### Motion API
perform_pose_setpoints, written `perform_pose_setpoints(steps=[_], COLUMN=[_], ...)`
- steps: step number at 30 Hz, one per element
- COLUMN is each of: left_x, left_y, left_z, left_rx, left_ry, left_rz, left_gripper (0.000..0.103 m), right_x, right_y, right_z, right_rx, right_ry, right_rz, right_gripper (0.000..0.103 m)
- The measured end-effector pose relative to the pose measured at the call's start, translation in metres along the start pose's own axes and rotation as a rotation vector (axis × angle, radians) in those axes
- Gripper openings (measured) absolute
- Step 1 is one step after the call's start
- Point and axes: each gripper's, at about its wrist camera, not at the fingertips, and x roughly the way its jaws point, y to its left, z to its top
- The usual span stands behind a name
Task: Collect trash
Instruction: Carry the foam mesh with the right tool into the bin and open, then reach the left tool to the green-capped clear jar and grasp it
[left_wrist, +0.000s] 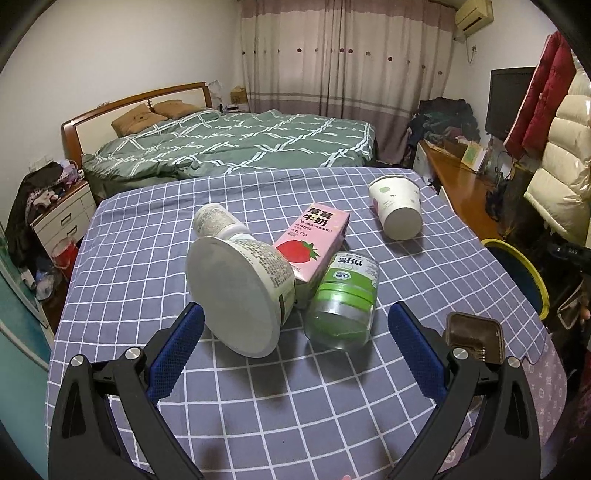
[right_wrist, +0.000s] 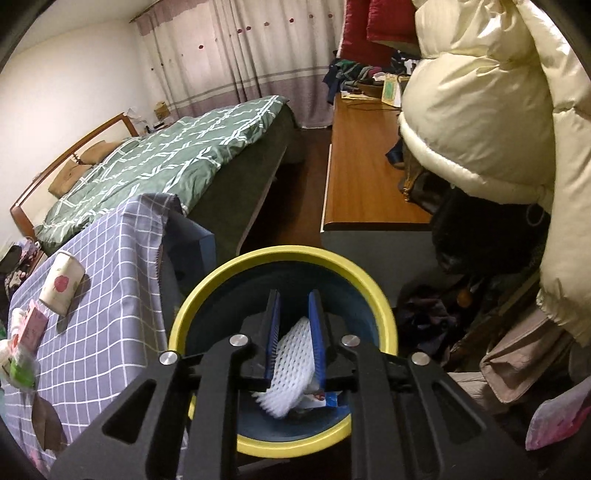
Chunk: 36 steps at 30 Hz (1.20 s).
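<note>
Foam fruit net (right_wrist: 291, 354) between narrow jaws of right gripper (right_wrist: 295, 328), over yellow-rimmed bin (right_wrist: 221, 269); pad contact unclear. Drop step. Left gripper (left_wrist: 295, 347) wide above surface (left_wrist: 295, 406); next likely: green jar (left_wrist: 343, 302).

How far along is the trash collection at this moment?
Done: some trash already lies in the yellow-rimmed bin. In hand: the right gripper is over the bin with white foam netting between its fingers. Left: a large tub, small bottle, pink milk carton, green jar, paper cup and brown tray, before the open left gripper.
</note>
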Motion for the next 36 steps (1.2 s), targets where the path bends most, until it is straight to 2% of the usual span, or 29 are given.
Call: perform_pose_setpoints(steps=[4,6,8,13,18,22,29,33,36], left_x=[0.005,0.007,0.01,0.02,0.019,0.014,-0.003,0.008,0.024], left_y=[0.004,0.007,0.008,0.013,0.013,0.012,-0.026,-0.046,-0.055], left_z=[0.004,0.007,0.009,0.015,0.013,0.01,0.003,0.009,0.014], left_rx=[-0.006,-0.012,-0.017,-0.03,-0.017,-0.021,0.104,0.162,0.192], left_ry=[0.002,0.0,0.007,0.035,0.042,0.067,0.057,0.071,0.098], left_rz=[-0.004,-0.008,-0.01,-0.008,0.016,-0.009,-0.057,-0.1,-0.093], left_gripper=[0.098,0.095,0.084,0.073,0.073,0.073,0.073,0.073,0.072], right_x=[0.0,0.001,0.002,0.002,0.004,0.005,0.004,0.004,0.005], right_y=[0.009,0.012,0.015,0.02,0.022,0.024,0.026,0.027,0.025], right_z=[-0.002,-0.003,-0.004,-0.005,-0.007,-0.008,-0.01,-0.011,-0.013], right_rx=[-0.016,-0.022,-0.026,-0.038,-0.047,-0.047,-0.055,-0.056,-0.053], right_ry=[0.005,0.009,0.013,0.02,0.028,0.034,0.035,0.037,0.043], right_rz=[0.011,0.013,0.018,0.025,0.03,0.038,0.051,0.06,0.063], right_gripper=[0.015,0.015,0.015,0.015,0.015,0.015,0.015,0.015,0.015])
